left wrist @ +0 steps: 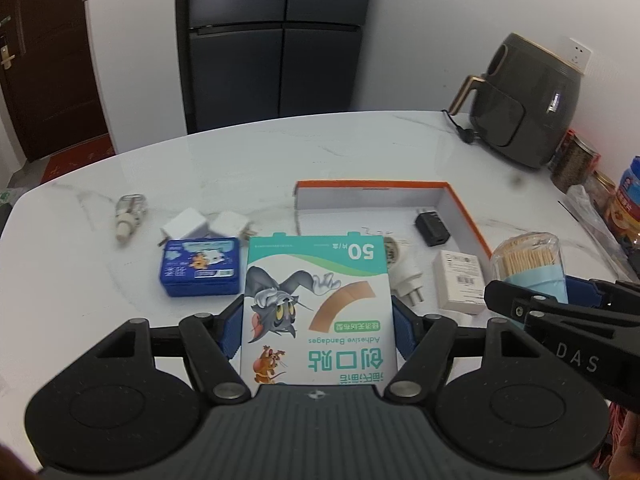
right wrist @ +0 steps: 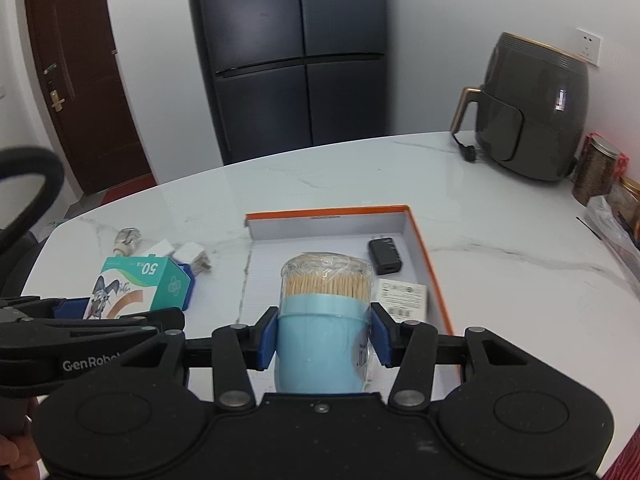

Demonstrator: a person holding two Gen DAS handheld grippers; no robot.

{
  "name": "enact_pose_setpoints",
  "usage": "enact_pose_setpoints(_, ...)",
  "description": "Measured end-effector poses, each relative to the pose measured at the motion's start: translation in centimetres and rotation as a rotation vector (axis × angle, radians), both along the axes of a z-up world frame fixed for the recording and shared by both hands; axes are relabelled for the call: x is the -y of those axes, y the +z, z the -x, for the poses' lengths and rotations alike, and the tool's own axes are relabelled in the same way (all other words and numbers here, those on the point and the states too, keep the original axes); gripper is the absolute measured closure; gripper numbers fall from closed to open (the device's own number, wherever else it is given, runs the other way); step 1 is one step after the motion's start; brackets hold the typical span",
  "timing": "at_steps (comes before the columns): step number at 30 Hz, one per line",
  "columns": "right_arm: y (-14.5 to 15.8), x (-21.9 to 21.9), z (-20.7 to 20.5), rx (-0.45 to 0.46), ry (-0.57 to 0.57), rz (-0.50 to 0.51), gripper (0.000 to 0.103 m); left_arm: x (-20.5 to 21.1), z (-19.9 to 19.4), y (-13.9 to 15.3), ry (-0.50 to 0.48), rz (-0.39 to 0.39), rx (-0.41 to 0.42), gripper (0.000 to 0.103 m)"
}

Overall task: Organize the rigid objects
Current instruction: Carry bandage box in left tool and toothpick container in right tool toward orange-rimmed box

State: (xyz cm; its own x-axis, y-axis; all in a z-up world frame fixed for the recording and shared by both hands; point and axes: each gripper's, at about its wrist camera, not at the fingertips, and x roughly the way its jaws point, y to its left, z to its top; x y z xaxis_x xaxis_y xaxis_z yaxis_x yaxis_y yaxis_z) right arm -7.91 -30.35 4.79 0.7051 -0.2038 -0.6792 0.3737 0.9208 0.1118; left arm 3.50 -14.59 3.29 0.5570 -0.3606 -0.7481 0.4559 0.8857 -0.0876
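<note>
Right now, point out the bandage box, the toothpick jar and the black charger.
bandage box [left wrist: 316, 304], left wrist view, printed front face.
toothpick jar [right wrist: 324, 336], right wrist view, blue base.
black charger [right wrist: 385, 257], right wrist view, top face.

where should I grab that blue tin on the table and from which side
Grip the blue tin across its two short ends, coming from above. It lies flat and low, and the white chargers crowd its far side while the bandage box blocks its right.
</note>
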Motion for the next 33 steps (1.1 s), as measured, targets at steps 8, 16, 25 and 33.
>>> enact_pose_setpoints(8,0.0,2.1,1.1,-0.001,-0.037,-0.001,0.046,2.5,0.5,-0.1,-0.038,0.002,-0.001,0.031)
enact_pose_setpoints(16,0.0,3.7,1.4,-0.002,-0.053,-0.001,0.045,4.2,0.6,-0.2,-0.059,0.0,-0.005,0.031)
enact_pose_setpoints(25,-0.6,5.0,0.4,-0.01,-0.044,-0.004,0.045,5.3,0.0,-0.5,-0.052,-0.005,-0.012,0.031)
enact_pose_setpoints(33,-0.9,6.1,-1.2,-0.015,-0.03,-0.002,0.045,6.2,-0.9,-0.6,-0.042,-0.014,-0.013,0.031)
